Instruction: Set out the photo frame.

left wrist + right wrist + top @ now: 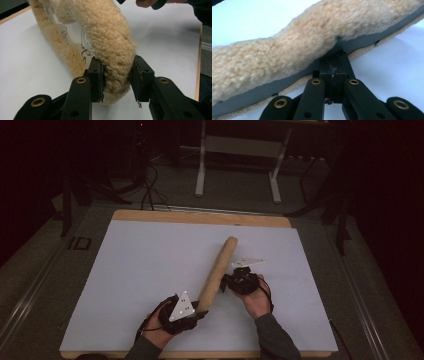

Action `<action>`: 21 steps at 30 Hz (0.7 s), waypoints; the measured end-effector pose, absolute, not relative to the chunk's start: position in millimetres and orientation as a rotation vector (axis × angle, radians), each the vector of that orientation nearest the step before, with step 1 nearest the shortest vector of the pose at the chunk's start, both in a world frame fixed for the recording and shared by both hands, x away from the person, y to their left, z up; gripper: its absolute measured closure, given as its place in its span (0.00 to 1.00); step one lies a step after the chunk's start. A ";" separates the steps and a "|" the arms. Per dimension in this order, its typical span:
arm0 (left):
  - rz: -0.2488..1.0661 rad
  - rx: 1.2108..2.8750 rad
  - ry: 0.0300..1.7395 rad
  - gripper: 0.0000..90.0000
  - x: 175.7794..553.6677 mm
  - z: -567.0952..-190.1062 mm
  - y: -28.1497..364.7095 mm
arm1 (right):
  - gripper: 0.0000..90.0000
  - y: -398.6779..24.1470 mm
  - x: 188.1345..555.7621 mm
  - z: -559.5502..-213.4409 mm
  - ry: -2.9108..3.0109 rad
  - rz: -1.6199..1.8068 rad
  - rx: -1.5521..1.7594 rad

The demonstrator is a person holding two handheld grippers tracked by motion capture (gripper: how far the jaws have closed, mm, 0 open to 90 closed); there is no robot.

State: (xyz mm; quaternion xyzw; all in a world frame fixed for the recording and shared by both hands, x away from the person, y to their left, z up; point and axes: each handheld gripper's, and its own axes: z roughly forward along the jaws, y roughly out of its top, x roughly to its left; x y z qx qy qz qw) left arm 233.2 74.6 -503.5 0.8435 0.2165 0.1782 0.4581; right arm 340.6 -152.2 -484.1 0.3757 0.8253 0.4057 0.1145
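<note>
Under both my tools lies the broad, pale grey-white table top (150, 265), smooth and matt, with a strip of bare light wood along its far and near edges.

On it rests the long, tan, fleece-covered strap pad (217, 272), a soft curly-piled sleeve shaped like a slim roll. It runs from my left tool, which holds its near end, diagonally away past my right tool, which meets it about midway along. In the left gripper view the fleece (105, 37) is woolly and nubbly, curled over into an open loop, with a smooth white inner lining that carries dark printed marks. In the right gripper view the pad (287, 57) stretches across in front of me, and below the pile shows a flat, smooth grey band edged with a thin fringe of the same fleece.

My left gripper (117, 77), black and hard-edged with brass-ringed pivots, stands half spread, its two flat pads pressed into the fleece on either side, pinching the thick rolled end so the pile bulges between them.

My right gripper (333, 68) has its black jaws pressed together, nipping the thin grey edge of the pad right at their tips.
</note>
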 end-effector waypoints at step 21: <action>0.421 2.084 0.516 0.73 231.8 -506.9 62.3 | 1.00 -130.9 335.2 -485.5 2.491 1.236 0.999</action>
